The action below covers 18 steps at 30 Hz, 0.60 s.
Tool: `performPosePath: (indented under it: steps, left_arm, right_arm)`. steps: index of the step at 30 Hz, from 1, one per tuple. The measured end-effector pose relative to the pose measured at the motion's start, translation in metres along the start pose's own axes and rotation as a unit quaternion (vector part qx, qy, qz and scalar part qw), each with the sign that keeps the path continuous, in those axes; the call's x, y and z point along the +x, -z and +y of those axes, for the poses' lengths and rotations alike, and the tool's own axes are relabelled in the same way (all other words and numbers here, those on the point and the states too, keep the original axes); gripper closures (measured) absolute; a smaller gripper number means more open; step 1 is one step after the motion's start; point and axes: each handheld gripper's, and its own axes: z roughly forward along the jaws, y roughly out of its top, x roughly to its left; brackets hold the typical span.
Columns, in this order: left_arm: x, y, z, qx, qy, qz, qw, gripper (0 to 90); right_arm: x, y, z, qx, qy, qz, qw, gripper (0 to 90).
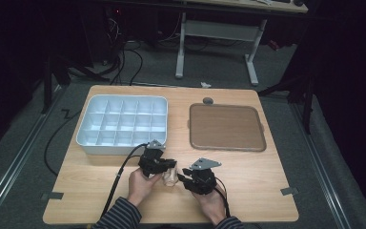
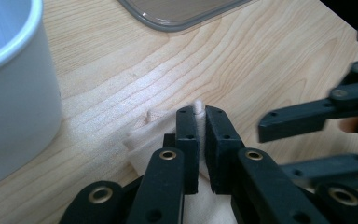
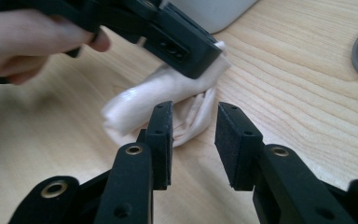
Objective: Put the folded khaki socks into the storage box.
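Pale wood tabletop (image 1: 248, 181) under dim light carries a white compartment tray (image 1: 122, 125) at the far left and a brown lid (image 1: 227, 127) at the far right. Near my edge lies a small cream cloth (image 3: 168, 100), rolled and bunched, between my two grippers. My left gripper (image 2: 197, 122) has its fingers (image 2: 187, 135) pressed together on a fold of that cloth. My right gripper (image 3: 195, 142) stands just short of it, fingers (image 3: 235, 140) spread with nothing between them. With only that one narrow pinch holding it, I judge the roll could unfurl or slip free if I lift. My right fingers might also close on too little fabric, or knock against the left gripper, since the two crowd the same spot.
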Motion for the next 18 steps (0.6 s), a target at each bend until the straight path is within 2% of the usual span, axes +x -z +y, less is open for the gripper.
performPosePath:
  steps: [9,13,18]
  left_arm:
    - [0.0,-0.002,-0.003,0.0,-0.001,0.005,1.0,84.9]
    - [0.0,-0.003,-0.004,-0.001,0.001,0.004,1.0,84.8]
    - [0.0,-0.003,-0.005,-0.003,0.002,0.004,1.0,84.9]
  right_arm:
    - [0.015,0.011,0.004,-0.017,0.017,0.023,0.9994,63.4]
    - [0.018,0.008,0.007,-0.017,0.02,0.029,0.9992,63.0]
    - [0.021,0.0,0.01,-0.007,0.027,0.025,0.9993,63.5]
